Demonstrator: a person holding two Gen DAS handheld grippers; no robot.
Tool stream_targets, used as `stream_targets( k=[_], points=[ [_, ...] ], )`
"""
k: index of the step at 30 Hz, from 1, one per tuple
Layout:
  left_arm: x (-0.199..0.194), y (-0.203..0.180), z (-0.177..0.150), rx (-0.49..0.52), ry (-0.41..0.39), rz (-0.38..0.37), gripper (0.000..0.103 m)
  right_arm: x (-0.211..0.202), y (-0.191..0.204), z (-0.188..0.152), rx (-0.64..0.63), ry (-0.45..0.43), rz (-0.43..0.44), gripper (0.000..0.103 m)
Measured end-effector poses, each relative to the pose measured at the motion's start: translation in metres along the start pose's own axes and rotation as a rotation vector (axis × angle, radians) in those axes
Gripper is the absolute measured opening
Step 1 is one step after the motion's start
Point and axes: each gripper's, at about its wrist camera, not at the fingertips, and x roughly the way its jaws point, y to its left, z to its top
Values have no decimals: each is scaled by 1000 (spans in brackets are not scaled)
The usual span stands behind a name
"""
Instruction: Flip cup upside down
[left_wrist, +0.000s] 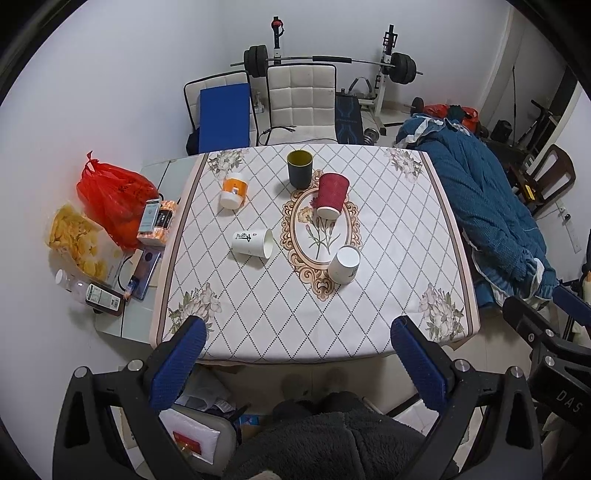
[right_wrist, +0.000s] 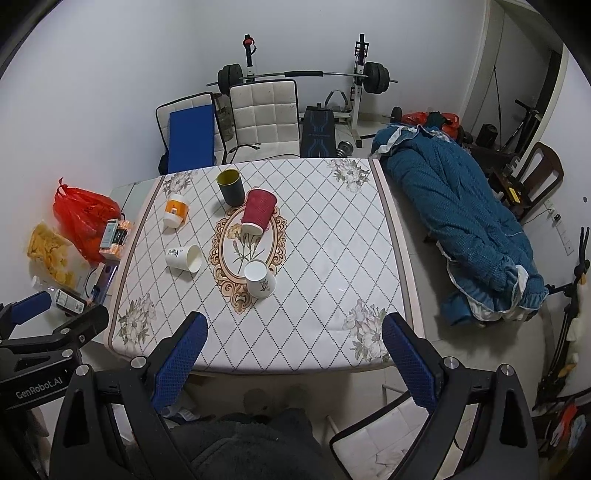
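Several cups stand on the patterned table (left_wrist: 369, 325) (right_wrist: 332, 332). A dark cup (left_wrist: 300, 168) (right_wrist: 231, 187) stands upright at the back. A red cup (left_wrist: 331, 195) (right_wrist: 257, 211) stands upside down beside it. A white cup (left_wrist: 344, 264) (right_wrist: 259, 278) stands upside down nearer me. Another white cup (left_wrist: 253, 242) (right_wrist: 184, 257) lies on its side, mouth to the right. An orange-and-white cup (left_wrist: 233, 191) (right_wrist: 176, 211) sits inverted at the left. My left gripper (left_wrist: 299, 332) and right gripper (right_wrist: 293, 326) are open and empty, above the table's near edge.
A red bag (left_wrist: 114, 199) (right_wrist: 79, 218), a snack bag (left_wrist: 77, 240), boxes and bottles lie left of the table. Two white chairs (left_wrist: 301, 99) and a barbell rack (left_wrist: 332, 61) stand behind. A blue quilt (left_wrist: 491, 206) (right_wrist: 461, 218) lies to the right.
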Motion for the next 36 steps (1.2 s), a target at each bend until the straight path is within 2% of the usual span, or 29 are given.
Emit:
stream_targets(
  k=[13,36],
  points=[
    [-4,5,5,-21,-27,10,102,4,0,-1,2,-6,-9,98],
    [-4,6,11,-23,-26,12,102,1,-4,10,3,-13,-6,98]
  ],
)
